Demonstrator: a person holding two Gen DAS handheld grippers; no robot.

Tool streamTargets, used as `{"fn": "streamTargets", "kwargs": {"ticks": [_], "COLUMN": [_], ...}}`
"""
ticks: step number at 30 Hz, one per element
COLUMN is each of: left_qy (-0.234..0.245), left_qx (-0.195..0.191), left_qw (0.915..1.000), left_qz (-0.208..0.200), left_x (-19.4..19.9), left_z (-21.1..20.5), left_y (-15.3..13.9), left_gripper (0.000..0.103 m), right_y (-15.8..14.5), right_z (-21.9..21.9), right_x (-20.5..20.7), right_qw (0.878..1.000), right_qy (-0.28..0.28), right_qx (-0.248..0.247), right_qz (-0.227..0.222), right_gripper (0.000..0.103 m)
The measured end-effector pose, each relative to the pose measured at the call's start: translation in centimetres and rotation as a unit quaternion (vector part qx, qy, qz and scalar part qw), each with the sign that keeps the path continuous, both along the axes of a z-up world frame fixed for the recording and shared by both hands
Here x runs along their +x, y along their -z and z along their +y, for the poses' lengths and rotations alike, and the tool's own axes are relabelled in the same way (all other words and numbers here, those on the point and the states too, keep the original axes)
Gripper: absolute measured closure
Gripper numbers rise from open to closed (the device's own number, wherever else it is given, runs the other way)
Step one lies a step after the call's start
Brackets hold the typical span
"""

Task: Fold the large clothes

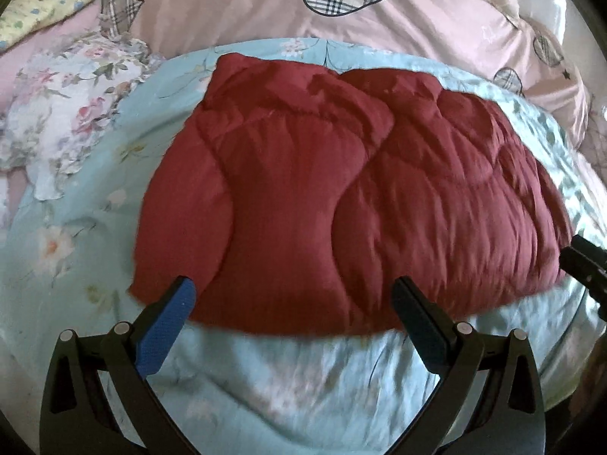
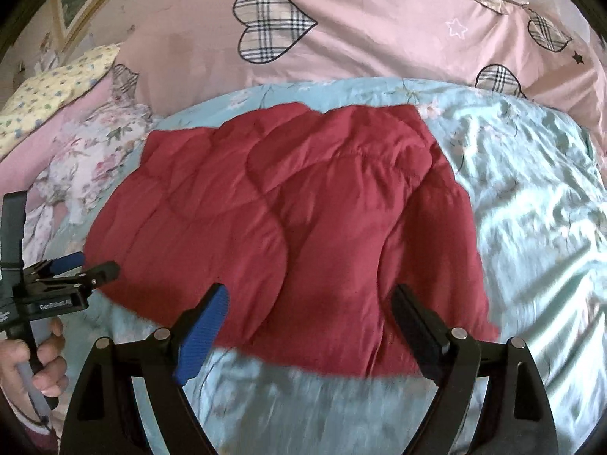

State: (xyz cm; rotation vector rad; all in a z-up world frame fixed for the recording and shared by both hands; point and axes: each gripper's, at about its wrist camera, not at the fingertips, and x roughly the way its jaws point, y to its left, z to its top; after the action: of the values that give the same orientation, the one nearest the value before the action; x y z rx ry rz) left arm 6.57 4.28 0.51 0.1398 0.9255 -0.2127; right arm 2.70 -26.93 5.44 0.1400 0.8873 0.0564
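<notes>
A dark red quilted jacket [image 1: 341, 189] lies flat on the light blue floral bedspread [image 1: 265, 379], both sleeves folded in over its body. It also shows in the right wrist view [image 2: 296, 220]. My left gripper [image 1: 294, 295] is open and empty, just above the jacket's near hem at its left half. My right gripper [image 2: 309, 303] is open and empty over the near hem at the jacket's right half. The left gripper also shows in the right wrist view [image 2: 87, 265], held in a hand beside the jacket's left edge. The right gripper's tip shows in the left wrist view [image 1: 586, 265].
A pink quilt with plaid hearts [image 2: 360, 38] is heaped behind the jacket. A white floral garment [image 1: 68, 121] lies to the left on the bed. A yellow floral pillow [image 2: 49, 87] sits at the far left. The bedspread [image 2: 531, 208] extends to the right.
</notes>
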Motion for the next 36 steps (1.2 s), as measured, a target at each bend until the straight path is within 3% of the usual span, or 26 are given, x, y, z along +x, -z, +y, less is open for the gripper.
{"fn": "streamTargets", "kwargs": {"ticks": [7, 11, 22, 36], "left_qy": [0.012, 0.008, 0.005, -0.005], "left_qx": [0.047, 0.087, 0.093, 0.096], "left_qw": [0.9988, 0.9962, 0.9947, 0.9952], "left_qz": [0.006, -0.011, -0.044, -0.019], "left_x": [-3.6, -4.7, -5.5, -3.0], "left_z": [-0.2, -0.6, -0.8, -1.8], "left_y": [0.4, -0.5, -4.0, -2.3], "left_gripper": [0.000, 0.000, 0.000, 0.000], "right_y": [0.4, -0.2, -4.0, -1.7], "right_z": [2.1, 3.4, 3.8, 3.4], "right_x": [-4.0, -5.8, -5.9, -2.5], "right_qw": [0.999, 0.997, 0.996, 0.995], "right_qy": [-0.027, -0.036, -0.037, -0.031], "right_qx": [-0.027, -0.060, -0.085, -0.095], "right_qz": [0.019, 0.017, -0.010, 0.017], "right_gripper": [0.010, 0.006, 0.001, 0.001]}}
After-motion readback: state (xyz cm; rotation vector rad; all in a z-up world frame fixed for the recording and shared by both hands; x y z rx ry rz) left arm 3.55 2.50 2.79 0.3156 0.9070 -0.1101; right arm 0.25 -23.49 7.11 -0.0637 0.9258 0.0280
